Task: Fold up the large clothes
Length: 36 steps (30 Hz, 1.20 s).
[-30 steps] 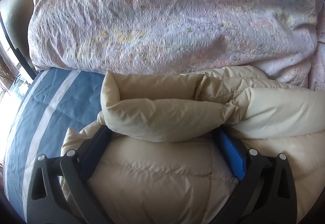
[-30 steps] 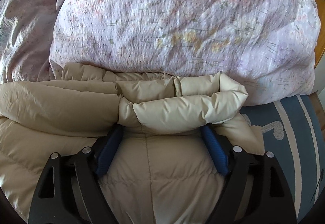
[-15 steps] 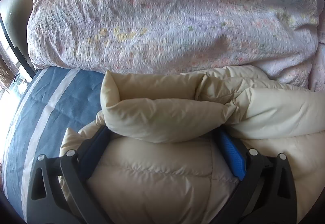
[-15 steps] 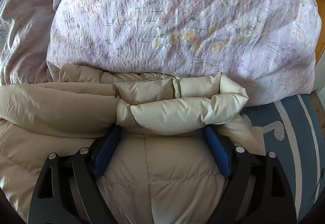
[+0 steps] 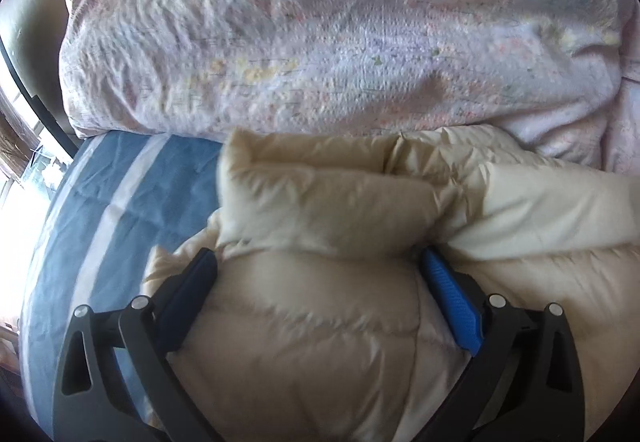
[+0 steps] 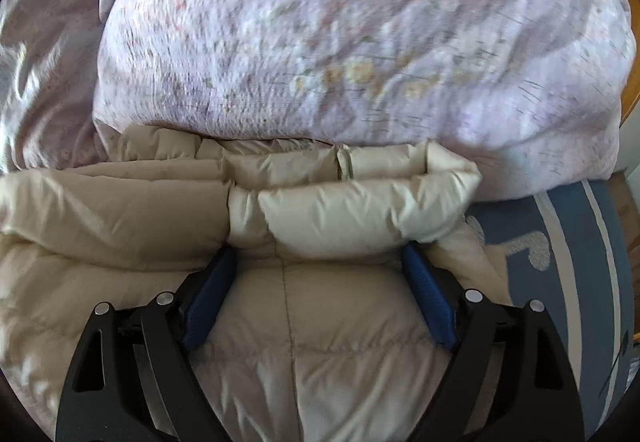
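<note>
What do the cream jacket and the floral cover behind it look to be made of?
Cream jacket: probably a thin, smooth synthetic shell, nylon or polyester, with a soft sheen and a puffy filling; it shows glossy highlights, stitched quilting lines and bulging tubes. Whether the fill is down cannot be told.

Floral cover: looks like matte woven cloth, perhaps crinkled cotton; its surface is finely puckered, without shine, over a soft bulky mass.
</note>
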Motion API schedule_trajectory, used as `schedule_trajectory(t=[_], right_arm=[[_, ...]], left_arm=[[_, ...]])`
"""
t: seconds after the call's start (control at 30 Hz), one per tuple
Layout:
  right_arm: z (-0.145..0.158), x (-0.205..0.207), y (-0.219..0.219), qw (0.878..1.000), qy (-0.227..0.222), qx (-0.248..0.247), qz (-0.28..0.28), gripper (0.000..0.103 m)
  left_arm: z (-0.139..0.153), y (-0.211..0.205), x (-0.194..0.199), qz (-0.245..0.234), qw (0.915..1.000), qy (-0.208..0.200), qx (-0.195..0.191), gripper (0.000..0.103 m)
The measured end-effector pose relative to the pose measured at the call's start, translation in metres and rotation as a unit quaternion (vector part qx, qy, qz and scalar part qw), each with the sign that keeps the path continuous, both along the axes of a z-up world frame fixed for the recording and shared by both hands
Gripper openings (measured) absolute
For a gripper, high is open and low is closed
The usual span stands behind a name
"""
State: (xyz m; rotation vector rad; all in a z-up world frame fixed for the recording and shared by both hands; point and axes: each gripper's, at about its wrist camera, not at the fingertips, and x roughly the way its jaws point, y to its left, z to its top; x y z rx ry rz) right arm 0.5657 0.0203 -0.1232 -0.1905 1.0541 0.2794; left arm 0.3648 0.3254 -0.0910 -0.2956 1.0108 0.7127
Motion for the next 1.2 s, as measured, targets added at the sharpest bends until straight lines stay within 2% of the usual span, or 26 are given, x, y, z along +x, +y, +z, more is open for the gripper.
schedule_trajectory(t=[0.2, 0.33, 0.47, 0.53, 0.73, 0.87, 0.97, 1.03, 1.07, 1.1, 1.13, 1.2], right_arm=[[0.039, -0.011, -0.041, 0.999, 0.010, 0.026, -0.020, 0.086], [0.049, -0.018, -0.081, 0.997, 0.037, 0.039, -0.046, 0.089], [0.039, -0.023, -0.117, 0.990, 0.104, 0.075, -0.059, 0.089], [0.028, -0.025, -0.126, 0.985, 0.135, 0.088, -0.060, 0.089], [0.007, -0.012, -0.149, 0.965, 0.196, 0.150, -0.086, 0.089], [-0.011, -0.011, -0.159, 0.957, 0.222, 0.171, -0.083, 0.089], [-0.016, -0.012, -0.160, 0.954, 0.226, 0.180, -0.075, 0.081], [-0.018, -0.017, -0.161, 0.950, 0.234, 0.195, -0.071, 0.069], [-0.021, -0.018, -0.161, 0.944, 0.244, 0.210, -0.071, 0.057], [-0.023, -0.019, -0.163, 0.940, 0.250, 0.219, -0.076, 0.050], [-0.023, -0.022, -0.162, 0.939, 0.250, 0.225, -0.078, 0.042], [-0.022, -0.025, -0.163, 0.937, 0.246, 0.234, -0.085, 0.032]], left_arm=[[0.036, -0.005, -0.048, -0.011, 0.9998, -0.015, -0.009, 0.101], [0.040, -0.002, -0.086, -0.005, 0.9995, -0.008, -0.031, 0.101], [0.031, 0.006, -0.118, 0.006, 0.9978, -0.001, -0.066, 0.101], [0.026, 0.011, -0.131, 0.009, 0.9946, -0.012, -0.102, 0.101], [0.014, 0.021, -0.139, 0.013, 0.9870, -0.027, -0.158, 0.099], [0.000, 0.026, -0.140, 0.007, 0.9797, -0.042, -0.196, 0.086], [-0.003, 0.016, -0.141, 0.001, 0.9770, -0.047, -0.208, 0.076], [-0.004, 0.014, -0.141, 0.000, 0.9765, -0.051, -0.209, 0.070], [-0.004, 0.012, -0.142, -0.003, 0.9760, -0.054, -0.211, 0.063], [-0.004, 0.010, -0.142, -0.007, 0.9741, -0.058, -0.219, 0.055], [-0.003, 0.007, -0.142, -0.009, 0.9732, -0.060, -0.222, 0.052], [0.001, -0.001, -0.140, -0.014, 0.9740, -0.061, -0.218, 0.039]])
